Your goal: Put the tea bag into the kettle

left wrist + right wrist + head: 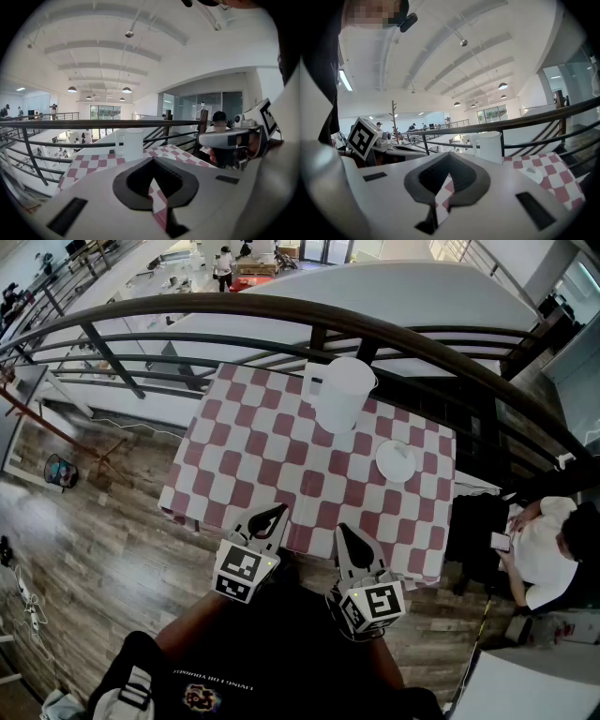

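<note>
A white kettle [341, 390] stands uncovered at the far edge of the red-and-white checked table [253, 456]; it also shows in the left gripper view as the kettle [131, 144] and in the right gripper view as the kettle [490, 146]. A small round white dish [397, 461] lies right of the kettle with a small pale thing on it, too small to name. My left gripper [269, 517] and right gripper [349, 538] hover side by side over the table's near edge. Both are shut with nothing between the jaws, as the left gripper [153, 161] and right gripper [449, 159] show close up.
A dark curved railing [281, 310] runs right behind the table, with a drop to a lower floor beyond it. A seated person [553, 549] is at the right. Wooden floor [103, 521] lies left of the table.
</note>
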Tool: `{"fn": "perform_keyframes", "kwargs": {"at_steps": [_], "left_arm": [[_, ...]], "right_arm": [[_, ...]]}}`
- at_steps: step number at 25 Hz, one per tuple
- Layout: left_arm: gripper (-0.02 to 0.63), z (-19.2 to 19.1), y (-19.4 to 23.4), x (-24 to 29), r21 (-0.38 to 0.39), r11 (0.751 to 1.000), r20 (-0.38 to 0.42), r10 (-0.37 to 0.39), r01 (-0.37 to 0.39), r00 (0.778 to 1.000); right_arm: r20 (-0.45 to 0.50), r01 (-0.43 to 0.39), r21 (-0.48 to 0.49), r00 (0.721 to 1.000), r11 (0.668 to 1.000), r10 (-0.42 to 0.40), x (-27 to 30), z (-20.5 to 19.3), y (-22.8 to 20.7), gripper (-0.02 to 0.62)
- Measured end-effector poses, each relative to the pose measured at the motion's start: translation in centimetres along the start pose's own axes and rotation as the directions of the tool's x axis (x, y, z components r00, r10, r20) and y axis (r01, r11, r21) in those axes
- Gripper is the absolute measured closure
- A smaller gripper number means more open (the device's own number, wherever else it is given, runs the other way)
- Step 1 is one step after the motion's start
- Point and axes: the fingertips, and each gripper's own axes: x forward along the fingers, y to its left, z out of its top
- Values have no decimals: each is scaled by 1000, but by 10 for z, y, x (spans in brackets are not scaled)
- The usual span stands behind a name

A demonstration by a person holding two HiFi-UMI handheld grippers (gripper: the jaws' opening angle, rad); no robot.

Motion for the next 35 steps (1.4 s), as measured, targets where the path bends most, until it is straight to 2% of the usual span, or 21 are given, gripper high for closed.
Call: {"fn": "perform_keyframes", "kwargs": {"at_steps": [11,19,35], "left_arm": [[606,-2,2,1,-5,1000,-2,-6,6,1000],[606,-3,10,0,-13,1000,-3,2,-2,1000],[606,-7,23,6,-22,1000,-17,6,-6,1000]], "right_arm": [[-8,1,6,1000,1000,-1,3,-3,0,584],[47,33,37,998,999,-34,5,8,-8,583],[6,29,58,1000,998,-29,22,-3,-9,584]]}}
